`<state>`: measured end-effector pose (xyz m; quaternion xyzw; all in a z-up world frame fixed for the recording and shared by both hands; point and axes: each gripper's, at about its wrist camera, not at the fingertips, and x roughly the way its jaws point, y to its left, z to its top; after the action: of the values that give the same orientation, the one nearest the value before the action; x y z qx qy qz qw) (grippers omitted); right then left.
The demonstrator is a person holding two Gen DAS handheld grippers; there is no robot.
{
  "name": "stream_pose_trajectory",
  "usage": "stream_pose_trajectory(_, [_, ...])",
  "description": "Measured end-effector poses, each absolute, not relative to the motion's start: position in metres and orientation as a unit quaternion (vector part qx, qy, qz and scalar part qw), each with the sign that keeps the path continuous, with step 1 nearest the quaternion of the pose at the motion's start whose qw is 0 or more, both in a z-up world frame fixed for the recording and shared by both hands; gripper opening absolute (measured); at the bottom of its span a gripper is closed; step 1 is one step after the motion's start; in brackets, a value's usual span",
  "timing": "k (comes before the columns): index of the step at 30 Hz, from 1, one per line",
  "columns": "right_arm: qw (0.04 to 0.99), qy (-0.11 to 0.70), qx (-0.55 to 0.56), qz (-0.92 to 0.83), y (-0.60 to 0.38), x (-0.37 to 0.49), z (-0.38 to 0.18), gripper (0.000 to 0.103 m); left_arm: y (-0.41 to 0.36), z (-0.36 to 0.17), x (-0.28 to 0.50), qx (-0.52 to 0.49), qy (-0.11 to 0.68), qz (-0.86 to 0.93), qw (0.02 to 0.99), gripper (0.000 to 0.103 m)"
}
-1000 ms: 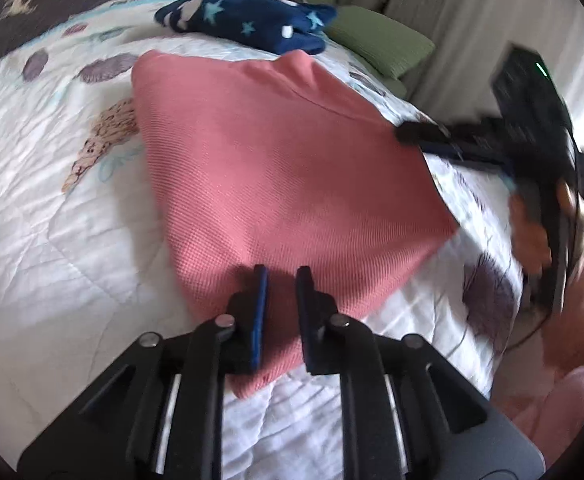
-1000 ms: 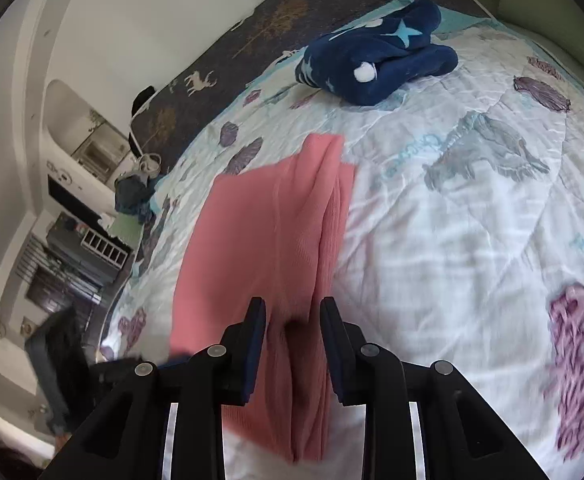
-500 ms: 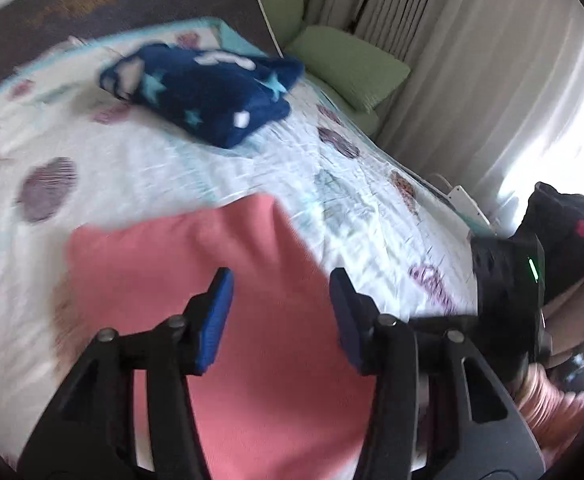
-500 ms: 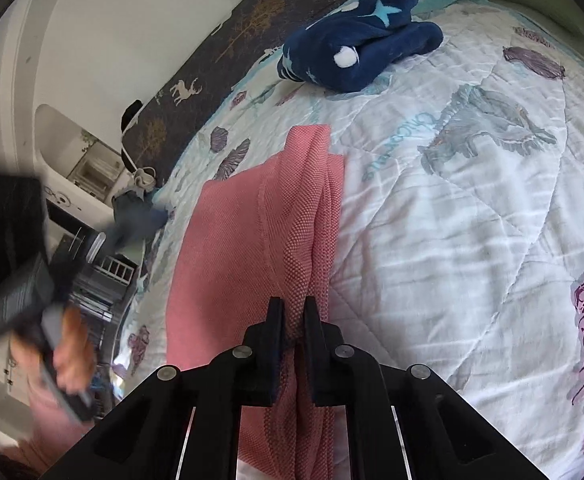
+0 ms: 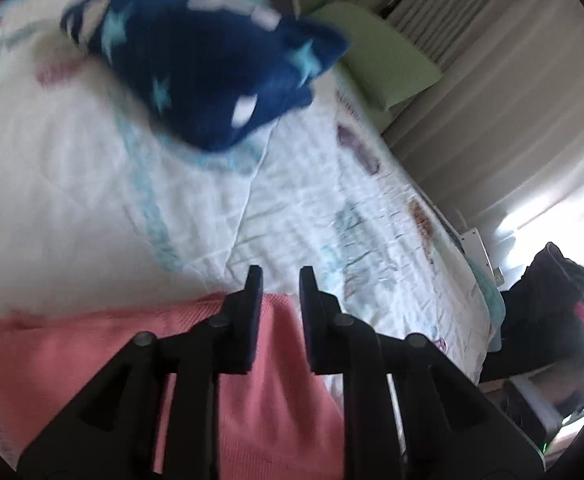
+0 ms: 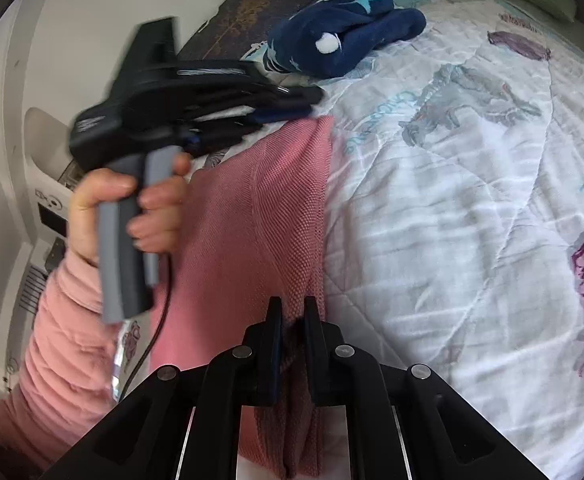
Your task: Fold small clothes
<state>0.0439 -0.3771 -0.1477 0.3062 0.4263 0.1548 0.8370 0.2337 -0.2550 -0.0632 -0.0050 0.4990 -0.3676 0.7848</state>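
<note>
A pink knit garment lies folded on the white printed quilt. My right gripper is shut on the garment's near folded edge. My left gripper is partly open, its jaws a small gap apart, over the garment's far edge, with the cloth running between and under the fingers. In the right wrist view the left gripper hovers just above the garment's far corner, held by a hand in a pink sleeve. Whether it touches the cloth is unclear.
A dark blue star-patterned fleece item lies further up the quilt; it also shows in the right wrist view. Green pillows and a curtain are beyond. The bed's right edge drops off near dark objects.
My left gripper swept from the garment's near edge to its far edge and narrowed its jaws. My right gripper closed on the garment's near fold and stays shut.
</note>
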Motion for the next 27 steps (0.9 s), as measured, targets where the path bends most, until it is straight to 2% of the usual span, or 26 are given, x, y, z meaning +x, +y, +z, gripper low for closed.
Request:
stream_pose_trajectory(2, [0.841, 0.425, 0.298, 0.149, -0.381, 0.040, -0.143, 0.017, -0.238, -0.044, 0.215, 0.011, 0.466, -0.374, 0.802, 0.036])
stream_pose_trajectory(5, [0.853, 0.404, 0.298, 0.140, -0.392, 0.033, -0.131, 0.020, -0.204, -0.035, 0.185, 0.026, 0.435, -0.374, 0.818, 0.046])
stream_pose_trajectory(7, [0.864, 0.381, 0.296, 0.145, -0.395, 0.032, -0.120, 0.020, -0.183, -0.045, 0.173, 0.043, 0.437, -0.358, 0.824, 0.046])
stream_pose_trajectory(9, [0.871, 0.363, 0.292, 0.158, -0.394, 0.035, -0.109, 0.021, -0.161, -0.077, 0.170, 0.089, 0.469, -0.278, 0.834, 0.046])
stream_pose_trajectory(11, [0.868, 0.357, 0.289, 0.189, -0.385, 0.046, -0.102, 0.021, -0.139, -0.098, 0.169, 0.061, 0.475, -0.263, 0.837, 0.042])
stream_pose_trajectory(14, [0.859, 0.393, 0.263, 0.199, -0.363, 0.068, -0.116, 0.022, -0.124, -0.092, 0.161, 0.016, 0.458, -0.264, 0.849, 0.042])
stream_pose_trajectory(16, [0.866, 0.452, 0.183, 0.112, -0.349, 0.075, -0.141, 0.025, -0.126, -0.083, 0.154, 0.017, 0.459, -0.256, 0.851, 0.042])
stream_pose_trajectory(22, [0.882, 0.407, 0.211, 0.108, -0.368, 0.052, -0.120, 0.028, -0.128, -0.054, 0.124, 0.029, 0.427, -0.283, 0.858, 0.046])
stream_pose_trajectory(27, [0.894, 0.378, 0.196, 0.141, -0.359, 0.079, -0.092, 0.029, -0.134, -0.055, 0.135, 0.031, 0.417, -0.276, 0.865, 0.051])
